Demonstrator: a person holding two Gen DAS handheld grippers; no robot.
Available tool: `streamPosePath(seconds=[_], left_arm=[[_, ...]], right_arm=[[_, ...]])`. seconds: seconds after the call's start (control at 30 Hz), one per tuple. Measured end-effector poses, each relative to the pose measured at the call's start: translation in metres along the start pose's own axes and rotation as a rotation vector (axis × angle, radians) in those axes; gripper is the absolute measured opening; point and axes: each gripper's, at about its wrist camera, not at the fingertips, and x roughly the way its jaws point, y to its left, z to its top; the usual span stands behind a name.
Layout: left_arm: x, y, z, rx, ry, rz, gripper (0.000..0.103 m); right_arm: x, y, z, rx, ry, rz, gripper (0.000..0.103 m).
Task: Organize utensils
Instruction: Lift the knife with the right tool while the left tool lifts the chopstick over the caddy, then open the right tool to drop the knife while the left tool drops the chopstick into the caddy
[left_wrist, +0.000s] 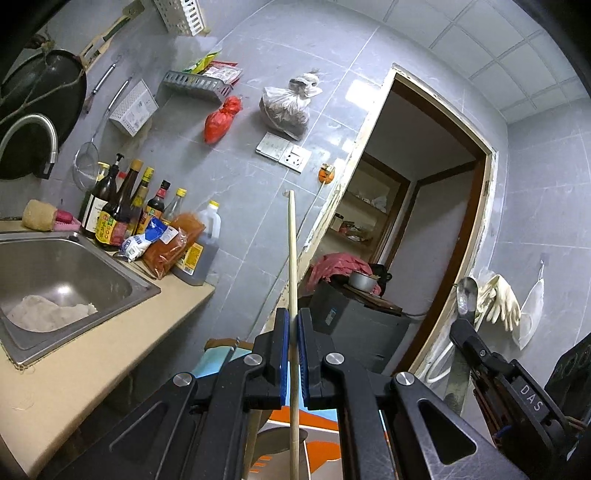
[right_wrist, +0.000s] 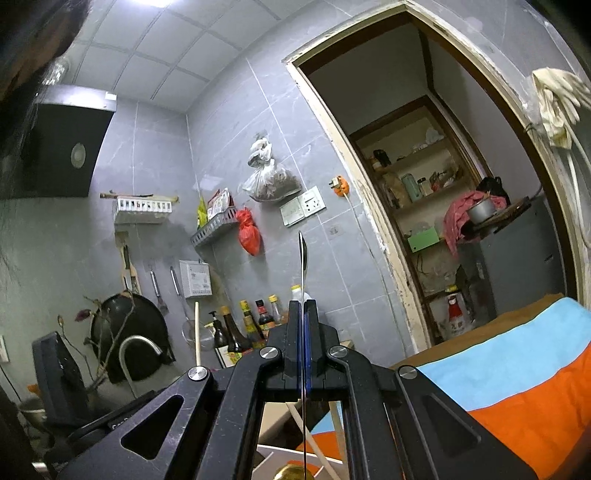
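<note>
left wrist view: left gripper (left_wrist: 294, 325) clamped on wooden chopstick (left_wrist: 293, 266), upright between the pads. right wrist view: right gripper (right_wrist: 303, 325) clamped on metal spoon (right_wrist: 303, 258), bowl above the fingertips. neither stowed yet.

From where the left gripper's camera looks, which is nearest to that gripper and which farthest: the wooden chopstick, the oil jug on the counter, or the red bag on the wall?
1. Wooden chopstick: clamped in the left gripper, sticking up.
2. Oil jug: at the counter's end, left of the gripper.
3. Red bag: hanging high on the tiled wall, farthest.
</note>
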Motion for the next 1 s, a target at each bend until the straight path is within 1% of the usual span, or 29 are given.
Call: streamPosePath(seconds=[0.27,0.47,0.53,0.57,0.63,0.73,0.83,0.9,1.0], left_arm=[[-0.011,-0.011,-0.007,0.108,-0.059,0.017,0.005],[-0.017,-0.015,-0.01,0.147,-0.079,0.027,0.005],[-0.017,-0.014,-0.01,0.153,-0.076,0.03,0.011],[-0.015,-0.013,-0.01,0.15,-0.061,0.029,0.013],[-0.014,-0.011,-0.011,0.142,-0.045,0.031,0.013],[-0.016,-0.009,-0.01,0.136,-0.043,0.036,0.014],[-0.017,-0.01,-0.008,0.131,-0.029,0.025,0.024],[-0.017,-0.013,-0.004,0.131,-0.003,0.015,0.029],[-0.017,-0.015,0.0,0.124,0.017,0.014,0.031]], right_arm=[[-0.003,0.002,-0.004,-0.022,-0.001,-0.019,0.001],[-0.002,0.004,-0.004,-0.042,0.011,-0.017,0.002],[-0.001,0.004,-0.004,-0.046,0.02,-0.016,0.002],[-0.001,0.004,-0.004,-0.048,0.022,-0.016,0.002],[-0.001,0.003,-0.004,-0.052,0.031,-0.016,0.002],[-0.001,0.002,-0.004,-0.06,0.046,-0.02,0.002],[-0.001,0.001,-0.002,-0.065,0.065,-0.032,0.003],[-0.002,0.0,0.001,-0.067,0.078,-0.046,0.003],[-0.004,0.0,0.007,-0.064,0.096,-0.063,0.005]])
